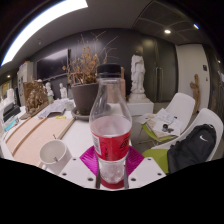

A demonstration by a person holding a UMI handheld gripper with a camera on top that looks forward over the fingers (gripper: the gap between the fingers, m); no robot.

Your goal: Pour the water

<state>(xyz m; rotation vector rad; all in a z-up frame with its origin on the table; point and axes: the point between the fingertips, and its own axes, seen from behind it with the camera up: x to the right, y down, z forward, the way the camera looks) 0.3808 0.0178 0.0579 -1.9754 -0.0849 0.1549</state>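
Note:
A clear plastic bottle (110, 125) with a black cap and a red label stands upright between my fingers, which press on its lower body from both sides. My gripper (111, 165) is shut on it, and the magenta pads (90, 159) show at either side of the bottle. Water fills the lower part below the label. A white cup (53, 153) sits on the white round table (70, 135) just left of the fingers, its mouth facing up.
Beyond the bottle stands a dark pot of dried twigs (86, 90), and a white statue (138, 75) rises on a pedestal behind it. White chairs (180, 110) with green cushions stand to the right, a black bag (193, 148) on the nearest. Shelves with items line the left side.

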